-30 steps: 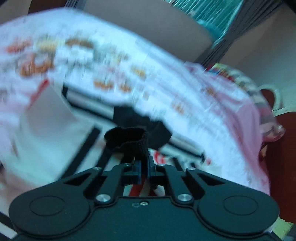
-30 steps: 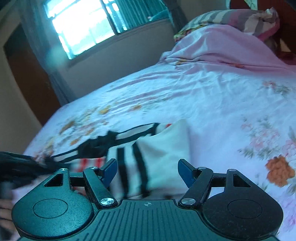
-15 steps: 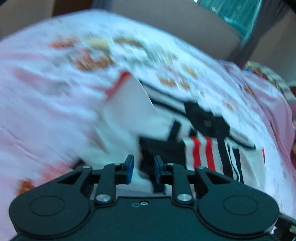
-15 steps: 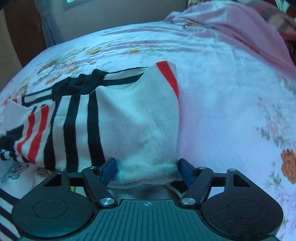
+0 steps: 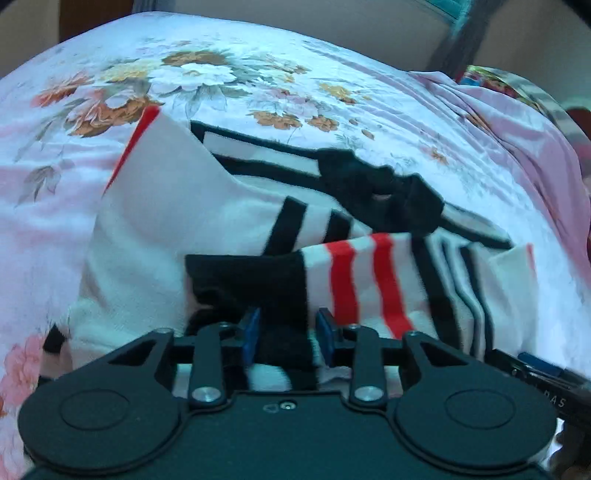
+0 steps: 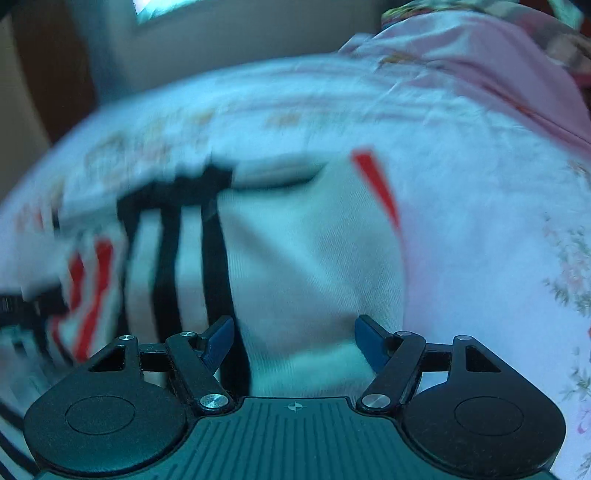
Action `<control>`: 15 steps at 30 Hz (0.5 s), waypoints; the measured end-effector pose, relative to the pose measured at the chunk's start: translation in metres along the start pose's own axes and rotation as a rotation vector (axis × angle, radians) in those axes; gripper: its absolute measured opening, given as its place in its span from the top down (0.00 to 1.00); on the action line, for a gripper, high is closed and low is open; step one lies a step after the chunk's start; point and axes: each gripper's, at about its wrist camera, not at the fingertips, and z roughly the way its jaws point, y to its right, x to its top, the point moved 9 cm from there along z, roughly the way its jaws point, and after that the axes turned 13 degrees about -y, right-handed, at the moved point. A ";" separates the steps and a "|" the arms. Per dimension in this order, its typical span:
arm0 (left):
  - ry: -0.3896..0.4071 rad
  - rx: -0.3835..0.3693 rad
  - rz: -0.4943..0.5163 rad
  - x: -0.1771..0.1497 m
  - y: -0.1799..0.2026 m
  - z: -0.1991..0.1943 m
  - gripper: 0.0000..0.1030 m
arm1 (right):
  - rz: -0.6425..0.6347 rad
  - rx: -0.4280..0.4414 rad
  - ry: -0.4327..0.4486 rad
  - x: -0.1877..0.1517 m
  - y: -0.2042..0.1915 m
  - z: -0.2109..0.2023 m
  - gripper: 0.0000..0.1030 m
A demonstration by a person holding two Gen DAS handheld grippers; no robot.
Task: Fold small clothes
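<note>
A small white garment (image 5: 155,229) with black and red stripes lies crumpled on the bed, also visible in the right wrist view (image 6: 303,258). Its black cuff (image 5: 251,280) is folded over the striped part. My left gripper (image 5: 288,332) sits low over that cuff. Its jaws are opening, with black cloth lying loosely between the blue pads (image 5: 251,332). My right gripper (image 6: 295,336) hovers open just above the plain white part, its fingers either side of the fabric without pinching it. Its tip shows at the lower right of the left wrist view (image 5: 535,373).
The bed sheet (image 5: 207,74) is pale with printed flowers. A pink blanket (image 5: 535,155) is bunched at the far right, with a striped pillow (image 5: 517,85) behind it. A beige wall and a window (image 6: 162,7) stand beyond the bed.
My left gripper, shut on the lifted black cuff a second ago, has come down onto the garment and parted its jaws, letting the cuff go. My right gripper has sunk closer to the white part, still open.
</note>
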 end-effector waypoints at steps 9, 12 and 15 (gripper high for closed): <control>0.036 0.034 -0.007 0.027 0.008 -0.008 0.61 | 0.005 0.000 0.114 0.045 -0.010 -0.017 0.30; 0.030 0.077 0.004 0.033 0.003 0.011 0.60 | -0.004 -0.055 0.083 0.056 -0.007 0.008 0.30; 0.043 0.137 0.059 0.036 0.009 0.017 0.56 | -0.062 -0.112 0.029 0.054 -0.002 0.036 0.23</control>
